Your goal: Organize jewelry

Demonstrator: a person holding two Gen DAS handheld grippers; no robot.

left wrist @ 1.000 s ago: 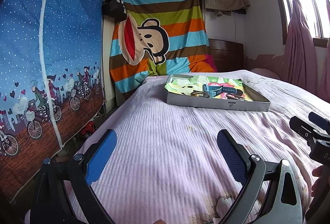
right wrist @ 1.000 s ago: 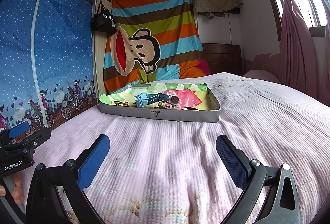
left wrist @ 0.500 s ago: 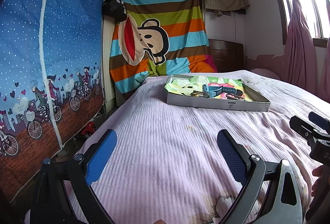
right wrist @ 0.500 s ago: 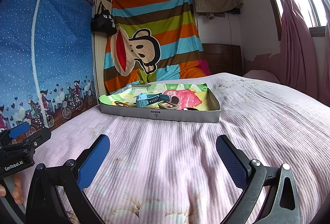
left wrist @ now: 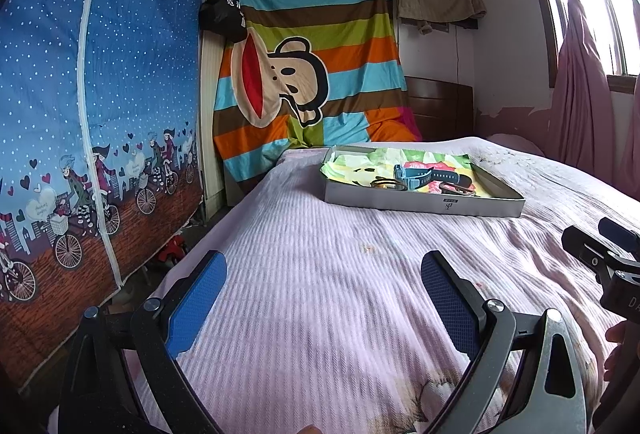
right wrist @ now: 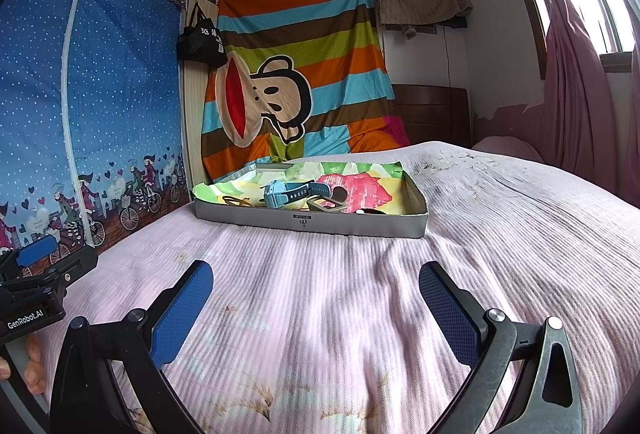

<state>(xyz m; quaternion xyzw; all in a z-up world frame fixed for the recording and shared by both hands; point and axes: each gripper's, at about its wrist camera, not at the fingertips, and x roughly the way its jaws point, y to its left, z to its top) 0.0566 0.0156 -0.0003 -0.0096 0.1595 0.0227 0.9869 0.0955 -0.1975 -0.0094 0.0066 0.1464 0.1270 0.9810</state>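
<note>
A shallow grey box (left wrist: 420,201) (right wrist: 308,223) lined with colourful paper lies on the pink bed, well ahead of both grippers. Inside lie a light blue watch (left wrist: 408,174) (right wrist: 286,193), a dark band (left wrist: 446,176), thin brown bangles (left wrist: 386,184) (right wrist: 236,200) and a brownish band (right wrist: 328,203). My left gripper (left wrist: 322,292) is open and empty, low over the bedspread. My right gripper (right wrist: 316,300) is open and empty too, beside it. Each shows at the edge of the other's view: the right gripper (left wrist: 608,254) and the left gripper (right wrist: 40,274).
The pink striped bedspread (left wrist: 320,254) stretches between the grippers and the box. A blue fabric wardrobe (left wrist: 100,94) stands along the bed's left edge. A striped monkey blanket (left wrist: 312,74) hangs behind, and a pink curtain (left wrist: 580,106) at the right by the window.
</note>
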